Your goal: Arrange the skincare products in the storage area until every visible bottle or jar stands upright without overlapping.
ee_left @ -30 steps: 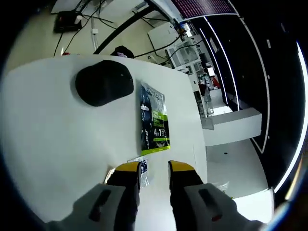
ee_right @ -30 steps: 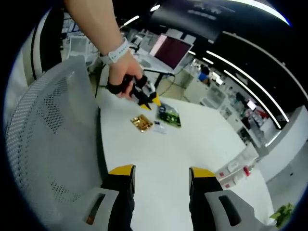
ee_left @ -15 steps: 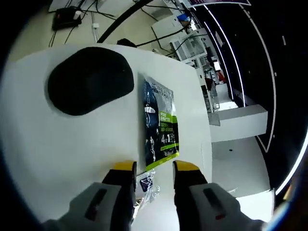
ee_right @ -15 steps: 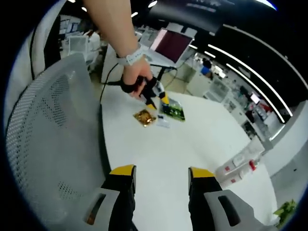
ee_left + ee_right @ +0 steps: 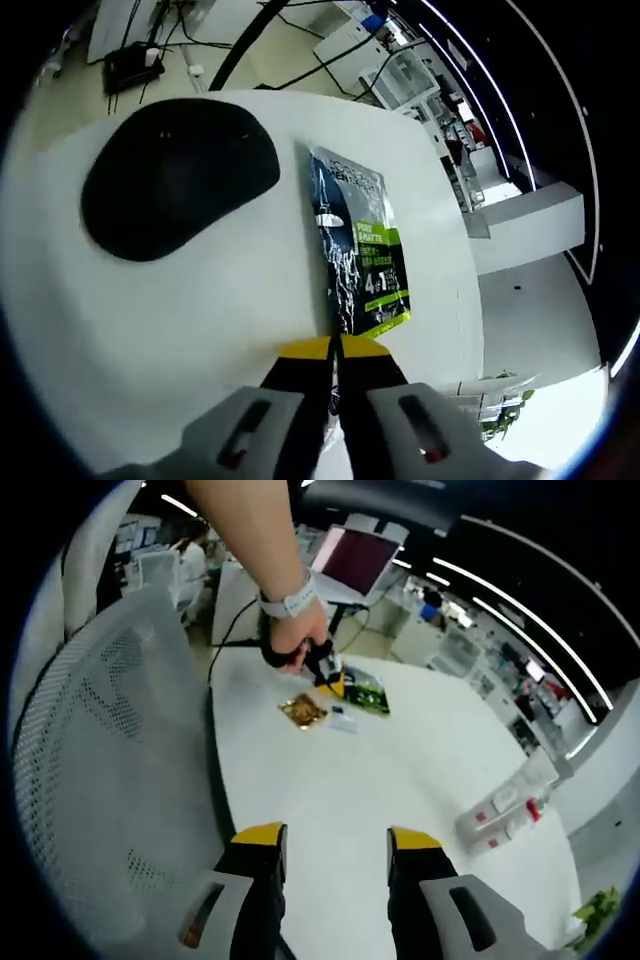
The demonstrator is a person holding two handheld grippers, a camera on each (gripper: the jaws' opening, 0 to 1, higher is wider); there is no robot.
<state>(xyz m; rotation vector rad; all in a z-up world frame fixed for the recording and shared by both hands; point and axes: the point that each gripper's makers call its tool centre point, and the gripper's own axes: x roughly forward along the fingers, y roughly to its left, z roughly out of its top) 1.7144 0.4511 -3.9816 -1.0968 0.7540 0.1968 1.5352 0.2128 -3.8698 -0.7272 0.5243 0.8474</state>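
Observation:
A green-and-black sachet [image 5: 362, 250] lies flat on the white table [image 5: 180, 300]. My left gripper [image 5: 335, 347] is shut on the sachet's near edge. In the right gripper view a hand holds that left gripper [image 5: 331, 683] down at the green sachet [image 5: 368, 695], with a gold sachet [image 5: 302, 711] and a small pale sachet [image 5: 343, 718] beside it. Several white bottles [image 5: 500, 812] with red caps lie on their sides near the table's right edge. My right gripper [image 5: 325, 837] hovers open over the near table edge, holding nothing.
A black oval pad [image 5: 175, 175] lies left of the sachet. A white mesh chair [image 5: 90, 780] stands against the table's left side. An open laptop [image 5: 355, 562] and cables sit beyond the table. Bare tabletop [image 5: 400, 770] lies between the sachets and the bottles.
My left gripper's jaws were open over the table and have shut at the green sachet's edge after moving forward. My right gripper has stayed open, and its view has shifted slightly.

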